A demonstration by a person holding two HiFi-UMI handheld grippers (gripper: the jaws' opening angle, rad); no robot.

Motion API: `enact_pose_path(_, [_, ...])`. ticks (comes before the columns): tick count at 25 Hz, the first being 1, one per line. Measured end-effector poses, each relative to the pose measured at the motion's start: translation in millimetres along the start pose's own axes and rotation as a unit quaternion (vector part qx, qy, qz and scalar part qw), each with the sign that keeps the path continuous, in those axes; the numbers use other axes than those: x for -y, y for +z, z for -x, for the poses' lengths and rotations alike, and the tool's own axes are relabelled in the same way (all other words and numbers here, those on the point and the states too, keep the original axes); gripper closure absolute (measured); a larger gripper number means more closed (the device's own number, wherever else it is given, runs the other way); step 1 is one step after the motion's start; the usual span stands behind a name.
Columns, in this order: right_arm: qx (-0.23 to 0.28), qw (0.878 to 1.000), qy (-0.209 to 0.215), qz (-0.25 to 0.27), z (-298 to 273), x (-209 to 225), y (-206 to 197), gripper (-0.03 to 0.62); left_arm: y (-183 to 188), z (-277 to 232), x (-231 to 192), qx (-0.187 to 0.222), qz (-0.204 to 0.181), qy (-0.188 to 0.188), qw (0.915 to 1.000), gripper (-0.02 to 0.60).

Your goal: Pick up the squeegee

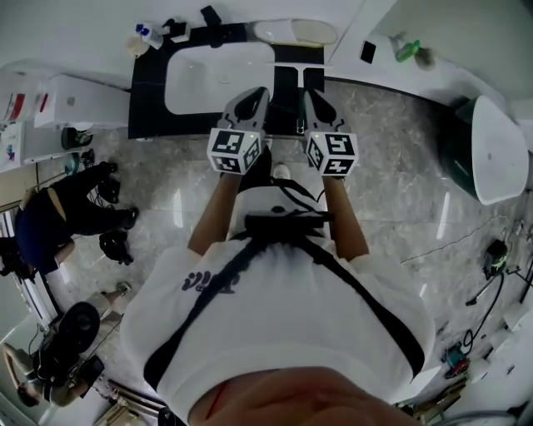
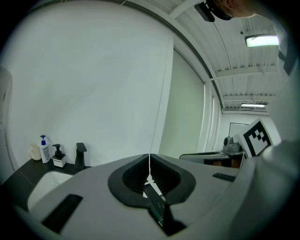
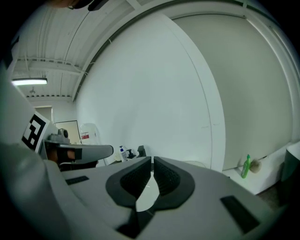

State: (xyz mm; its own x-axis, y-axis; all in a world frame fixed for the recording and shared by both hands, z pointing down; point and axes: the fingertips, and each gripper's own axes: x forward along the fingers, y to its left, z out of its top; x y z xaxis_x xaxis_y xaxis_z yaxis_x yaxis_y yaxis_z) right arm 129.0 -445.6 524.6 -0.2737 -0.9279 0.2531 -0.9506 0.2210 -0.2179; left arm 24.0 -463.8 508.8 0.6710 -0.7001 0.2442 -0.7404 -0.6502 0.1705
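In the head view a T-shaped squeegee (image 1: 298, 71), pale blade across and black handle toward me, lies at the right end of the black counter (image 1: 150, 100). Both grippers are held side by side just short of it. My left gripper (image 1: 256, 93) sits to the handle's left and my right gripper (image 1: 313, 96) to its right. The left gripper (image 2: 150, 159) has its pads meeting at the tip with nothing gripped; a dark piece shows low through the gap behind them. The right gripper (image 3: 152, 161) is shut too, and empty.
A white basin (image 1: 212, 76) is set in the counter, with a black faucet (image 1: 211, 17) and soap bottles (image 1: 146, 37) behind it. A green bottle (image 1: 406, 50) stands on the white ledge at right. A person (image 1: 50, 225) crouches on the marble floor at left; cables lie at right.
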Motion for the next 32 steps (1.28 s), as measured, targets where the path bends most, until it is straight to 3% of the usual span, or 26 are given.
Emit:
enact_pose_path(6, [-0.078,0.996,-0.048,-0.006,-30.6,35.4,-42.2,0.586,-24.6,-39.5,-14.4,-0.027,-0.001,-0.032,0.9991,0.568])
enact_pose_path(15, [-0.206,0.975,-0.086,-0.014,-92.8,80.5,-121.2,0.581,-62.0,-90.5,-59.6,-0.073,0.012,-0.044,0.9963,0.568])
enact_pose_path(17, [-0.232,0.969,-0.085,-0.012,-106.6,86.7,-139.6,0.514,-71.8,-99.8,-67.5,-0.084,0.016,-0.045,0.9953,0.568])
enact_pose_path(23, [-0.276,0.955,-0.094,-0.045,-140.3,102.6,-184.6,0.431,-102.2,-122.8,-86.3,-0.115,0.032,-0.047,0.9917,0.568])
enact_pose_path(32, [-0.314,0.942,-0.107,-0.054,-186.3,115.9,-219.4,0.427,-133.0,-152.2,-107.5,-0.137,0.055,-0.035,0.9884,0.568])
